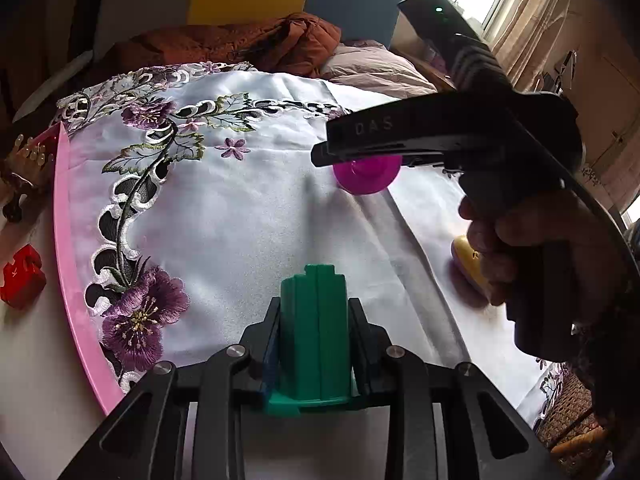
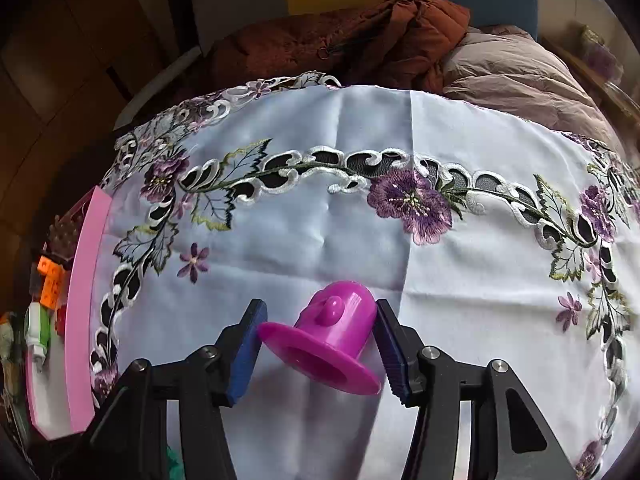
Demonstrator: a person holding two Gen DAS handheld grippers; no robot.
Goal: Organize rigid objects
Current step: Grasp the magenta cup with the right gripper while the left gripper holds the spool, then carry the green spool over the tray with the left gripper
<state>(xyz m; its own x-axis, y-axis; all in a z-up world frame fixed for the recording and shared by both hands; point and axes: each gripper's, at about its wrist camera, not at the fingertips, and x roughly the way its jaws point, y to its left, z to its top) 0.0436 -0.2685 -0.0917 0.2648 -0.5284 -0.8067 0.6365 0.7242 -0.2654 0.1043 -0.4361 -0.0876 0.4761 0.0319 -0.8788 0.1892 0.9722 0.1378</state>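
Nearest in the left wrist view, the left gripper [image 1: 314, 332] holds a green block [image 1: 314, 320] upright between its narrow-set fingers, both pads pressed to its sides. The block is ribbed, with a stepped top and a flared foot that sits low in the jaws, above the white embroidered cloth [image 1: 248, 216].

In the right wrist view, the right gripper [image 2: 320, 328] has a magenta bell [image 2: 328, 332] between its blue pads [image 2: 250, 344]. The bell is glossy plastic, with a rounded dome, a small knob on top and a wide flat brim; it is tilted, brim toward the camera and to the left. The right pad touches the dome and the left pad meets the brim edge, so the fingers stand at middling width, closed on the bell, which sits on or just above the cloth; I cannot tell which.

Left of the cloth lies a pink tray [image 2: 86, 280]. In it are orange cubes [image 2: 51, 280], a white and green piece [image 2: 37, 330] and some darker pieces too small to name. In the left view a red block [image 1: 22, 280] lies on the tray's white floor.

To the right, a hand [image 1: 532, 264] grips the right gripper's handle, and a yellow piece [image 1: 470, 260] shows partly behind it on the cloth.

Beyond the cloth lie a rust-brown jacket [image 2: 360, 40] and a beige quilt [image 2: 516, 76].
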